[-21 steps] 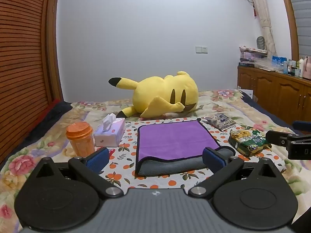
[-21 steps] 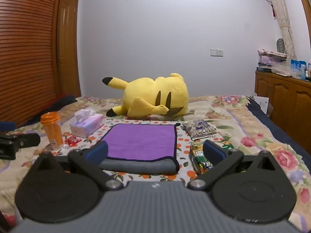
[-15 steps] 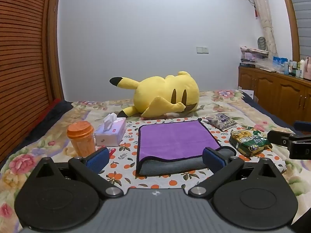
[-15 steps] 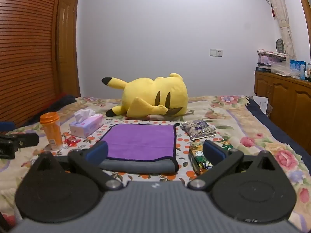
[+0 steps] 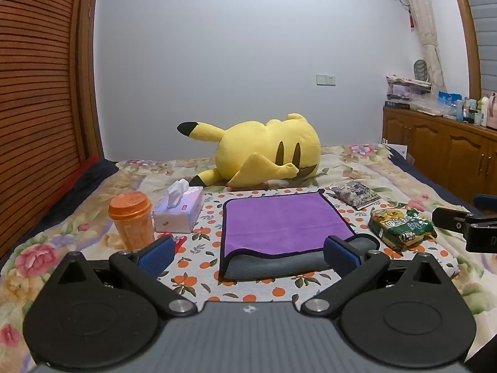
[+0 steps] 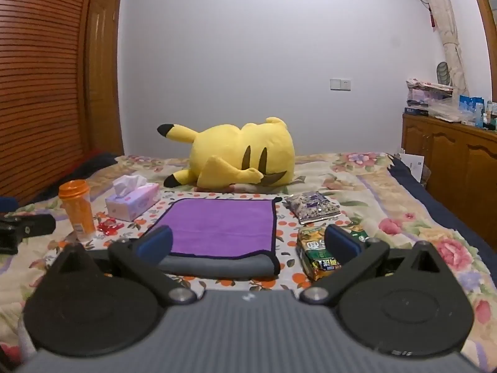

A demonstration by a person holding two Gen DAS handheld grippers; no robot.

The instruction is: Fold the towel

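Note:
A purple towel (image 5: pixel 284 222) with a grey underside lies folded on an orange-print cloth (image 5: pixel 205 236) on the bed, its grey fold edge toward me. It also shows in the right wrist view (image 6: pixel 220 227). My left gripper (image 5: pixel 248 253) is open and empty, held just short of the towel's near edge. My right gripper (image 6: pixel 248 244) is open and empty, also short of the near edge. The right gripper's tip shows at the right edge of the left wrist view (image 5: pixel 466 223).
A yellow plush toy (image 5: pixel 264 152) lies behind the towel. An orange cup (image 5: pixel 132 219) and a tissue box (image 5: pixel 178 211) stand to its left. A green snack pack (image 5: pixel 400 225) and a purple packet (image 5: pixel 357 194) lie to its right. A wooden cabinet (image 5: pixel 450 152) stands far right.
Both grippers stay open and nearly still; the views have shifted only slightly. The towel has not moved.

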